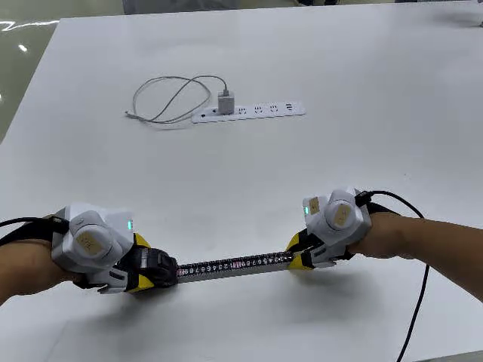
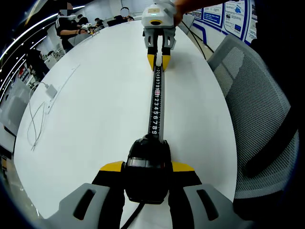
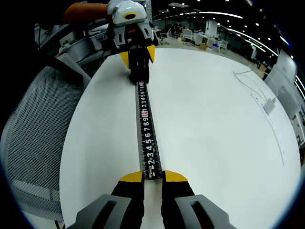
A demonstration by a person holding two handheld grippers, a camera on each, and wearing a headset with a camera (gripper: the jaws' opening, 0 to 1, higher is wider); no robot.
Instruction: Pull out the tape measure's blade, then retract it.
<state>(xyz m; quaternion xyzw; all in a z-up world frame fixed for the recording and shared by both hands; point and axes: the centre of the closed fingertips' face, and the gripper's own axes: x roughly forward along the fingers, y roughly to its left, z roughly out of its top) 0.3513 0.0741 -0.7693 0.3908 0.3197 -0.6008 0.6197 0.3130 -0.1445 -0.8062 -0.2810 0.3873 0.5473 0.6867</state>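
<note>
My left gripper [image 1: 146, 265] clamps tape measure case [image 2: 147, 162]; right gripper [image 3: 152, 177] pinches blade [image 3: 145, 124] at tip. If pinch slips, blade likely whips back toward case.

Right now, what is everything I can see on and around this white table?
Table: one, white.
Power strip: one, white, far side.
Charger: one, white, plugged into strip.
Cable: one, white, looped left of charger.
Tape measure: one, black case, blade drawn out, near side.
Chair: one, grey mesh, beside table.
Left gripper: one, white and yellow, shut on case.
Right gripper: one, white and yellow, shut on blade tip.
</note>
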